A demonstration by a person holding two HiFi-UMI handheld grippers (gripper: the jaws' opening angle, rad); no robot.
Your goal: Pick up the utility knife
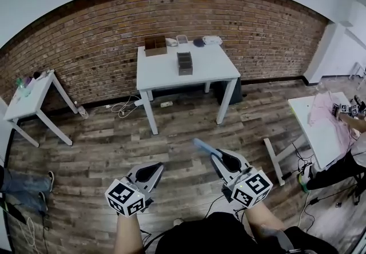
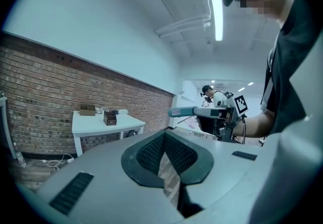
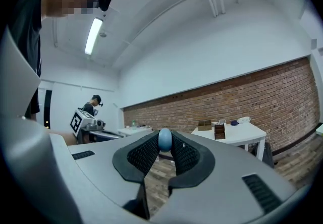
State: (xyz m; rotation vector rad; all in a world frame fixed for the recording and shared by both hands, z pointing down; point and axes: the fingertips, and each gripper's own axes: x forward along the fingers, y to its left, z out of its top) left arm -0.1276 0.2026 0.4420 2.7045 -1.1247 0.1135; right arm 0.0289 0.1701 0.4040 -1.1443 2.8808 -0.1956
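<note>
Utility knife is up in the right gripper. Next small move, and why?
Probably carry it level toward the white table ahead, grip unchanged: the utility knife sits only at the right gripper's jaw tips, over the wood floor; the left gripper is shut and empty.

This looks like a robotics recording lab. A bare brick wall (image 1: pixel 103 35) runs along the far side above a wood-plank floor (image 1: pixel 108 144), with plain white tables (image 1: pixel 194 67) and loose cables (image 1: pixel 123 108). At the right, a second person (image 1: pixel 359 153) works at another table.

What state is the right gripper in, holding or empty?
Holding: the right gripper clamps the light blue utility knife, which juts forward past its jaws.
</note>
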